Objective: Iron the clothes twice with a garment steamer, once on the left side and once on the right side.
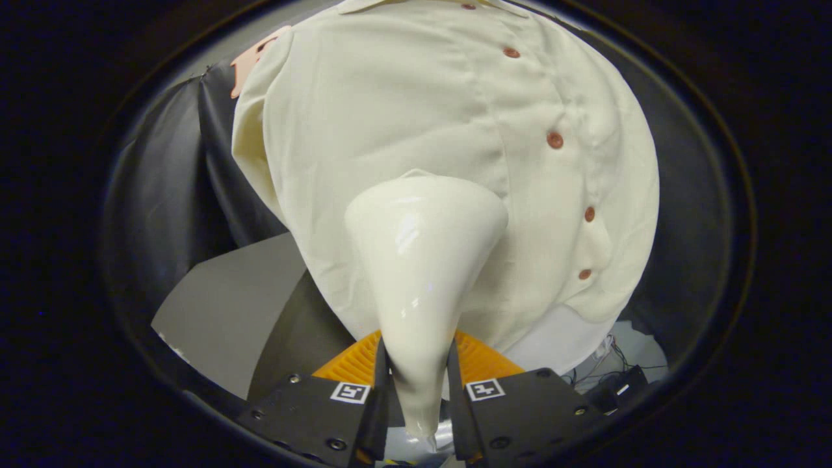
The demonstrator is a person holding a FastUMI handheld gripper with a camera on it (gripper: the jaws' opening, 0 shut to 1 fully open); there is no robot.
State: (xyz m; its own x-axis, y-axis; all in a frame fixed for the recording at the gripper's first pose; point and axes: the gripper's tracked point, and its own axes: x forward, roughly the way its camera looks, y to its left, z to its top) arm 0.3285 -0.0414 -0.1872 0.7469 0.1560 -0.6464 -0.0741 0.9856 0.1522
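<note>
The gripper [418, 380] has its two fingers [379, 390] clamped on the thin neck of the garment steamer [422, 260], one on each side, so the steamer is held tight. The steamer is a smooth white cone; its wide head points away from the fingers and sits right up against the shirt [403, 117], though I cannot tell if it really touches the cloth. The shirt is cream with a row of small brown buttons [554, 140] running down it, and it hangs in front of the dark booth wall [175, 182]. The head is on the side of the shirt away from the buttons, about halfway down. To do this pass well, I think the person should keep the wide head flat on the cloth and slide it slowly in one straight line, not too fast (steam needs a moment to smooth a wrinkle). It would help to stay off the buttons, since the head could catch on them. The grip looks firm, so no need to squeeze harder. A side pass on the button half looks like it is not done yet, as small wrinkles show there. Low down, a grey board [227, 312] and an orange ridged thing [351, 364] sit just behind the fingers. I see no boxes, bowls or other holders here.
</note>
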